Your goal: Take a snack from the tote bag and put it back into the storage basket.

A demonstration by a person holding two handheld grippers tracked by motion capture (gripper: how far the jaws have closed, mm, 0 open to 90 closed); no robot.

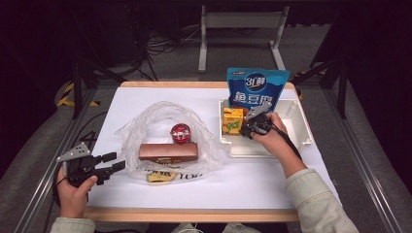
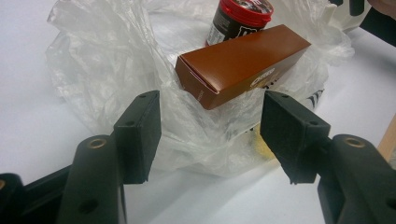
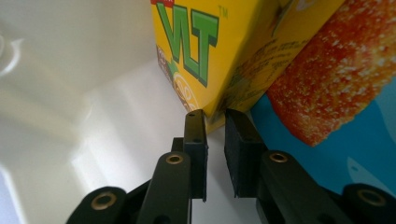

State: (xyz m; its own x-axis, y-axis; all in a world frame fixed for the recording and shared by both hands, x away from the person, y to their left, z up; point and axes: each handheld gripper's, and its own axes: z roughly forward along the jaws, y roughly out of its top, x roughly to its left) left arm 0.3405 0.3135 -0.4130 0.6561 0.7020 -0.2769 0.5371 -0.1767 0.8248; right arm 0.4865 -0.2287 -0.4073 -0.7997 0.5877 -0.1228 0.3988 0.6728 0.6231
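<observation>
- Fingers of right gripper [image 3: 215,116] nearly closed, nothing between them, tips just short of carton [image 3: 210,46] in bin [image 1: 296,109].
- Left gripper [image 2: 210,121] wide, empty; box [image 2: 243,63] just beyond, on bag [image 2: 93,60].
- We judge carton placed; next, left closes on box.

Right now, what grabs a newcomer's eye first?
The tall blue snack bag standing at the far end of the white bin, with the yellow drink carton in front of it. Then the brown box and red-lidded jar on the crumpled clear plastic bag mid-table.
</observation>
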